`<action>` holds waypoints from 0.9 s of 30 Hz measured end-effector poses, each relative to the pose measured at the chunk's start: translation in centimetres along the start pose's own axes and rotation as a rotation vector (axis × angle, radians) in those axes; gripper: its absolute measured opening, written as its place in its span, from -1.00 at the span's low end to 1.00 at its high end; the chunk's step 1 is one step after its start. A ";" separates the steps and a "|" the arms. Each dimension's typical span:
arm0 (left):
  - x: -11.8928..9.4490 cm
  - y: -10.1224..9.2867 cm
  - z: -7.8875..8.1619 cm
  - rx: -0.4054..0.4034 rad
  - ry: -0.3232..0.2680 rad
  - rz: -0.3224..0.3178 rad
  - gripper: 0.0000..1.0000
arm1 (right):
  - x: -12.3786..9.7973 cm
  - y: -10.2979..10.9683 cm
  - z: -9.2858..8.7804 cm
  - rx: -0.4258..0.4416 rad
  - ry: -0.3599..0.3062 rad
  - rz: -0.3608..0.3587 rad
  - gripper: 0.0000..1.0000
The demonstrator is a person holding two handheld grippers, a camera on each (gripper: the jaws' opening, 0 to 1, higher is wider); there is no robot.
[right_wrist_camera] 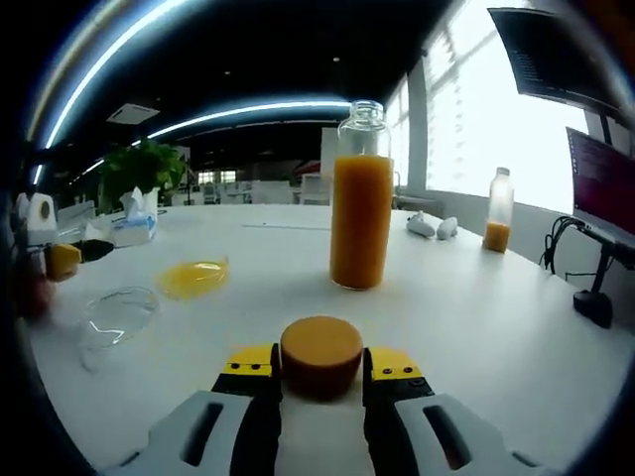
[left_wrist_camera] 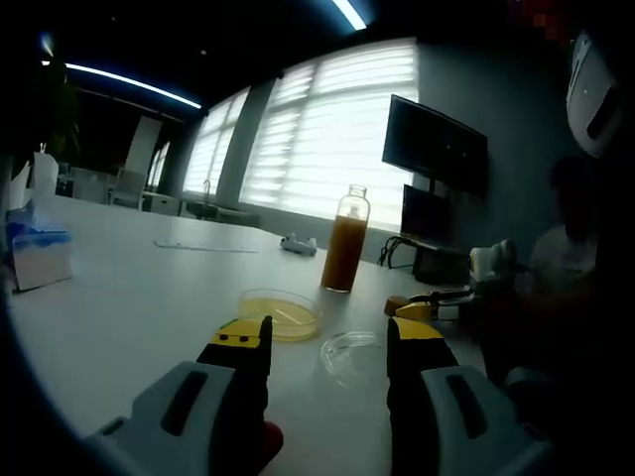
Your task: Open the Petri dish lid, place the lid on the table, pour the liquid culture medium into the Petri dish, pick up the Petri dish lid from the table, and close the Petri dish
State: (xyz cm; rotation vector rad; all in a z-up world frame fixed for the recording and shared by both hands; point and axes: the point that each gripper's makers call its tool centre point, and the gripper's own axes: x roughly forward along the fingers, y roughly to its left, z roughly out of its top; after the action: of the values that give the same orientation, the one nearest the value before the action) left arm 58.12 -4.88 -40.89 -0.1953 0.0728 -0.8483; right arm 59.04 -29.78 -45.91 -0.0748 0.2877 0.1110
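Note:
The Petri dish (left_wrist_camera: 281,312) (right_wrist_camera: 193,278) sits on the white table with yellow medium in it. Its clear lid (left_wrist_camera: 352,355) (right_wrist_camera: 119,312) lies flat beside it, apart from the dish. My left gripper (left_wrist_camera: 332,337) is open just short of both, with nothing between its jaws. The tall bottle (left_wrist_camera: 345,243) (right_wrist_camera: 360,203) of orange liquid stands upright and uncapped behind the dish. My right gripper (right_wrist_camera: 320,365) is shut on the round orange-brown bottle cap (right_wrist_camera: 320,355), close in front of the bottle. In the left gripper view the right gripper (left_wrist_camera: 429,305) comes in low from the right.
A tissue box (left_wrist_camera: 40,253) (right_wrist_camera: 134,223) stands at the far side of the table (right_wrist_camera: 476,327). A second small bottle (right_wrist_camera: 499,223) and monitors (left_wrist_camera: 435,144) are near the window. A person sits at the right. The left gripper (right_wrist_camera: 60,260) is at the left edge of the right gripper view.

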 end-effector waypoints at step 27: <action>0.0 0.1 0.0 0.007 0.001 0.006 -0.24 | -0.5 -0.4 1.2 -0.011 -0.048 -0.009 -0.48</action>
State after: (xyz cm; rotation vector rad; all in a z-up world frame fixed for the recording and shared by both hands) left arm 58.15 -4.83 -40.90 -0.1874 0.0716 -0.8422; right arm 58.96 -30.13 -44.61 -0.0847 0.2386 0.1050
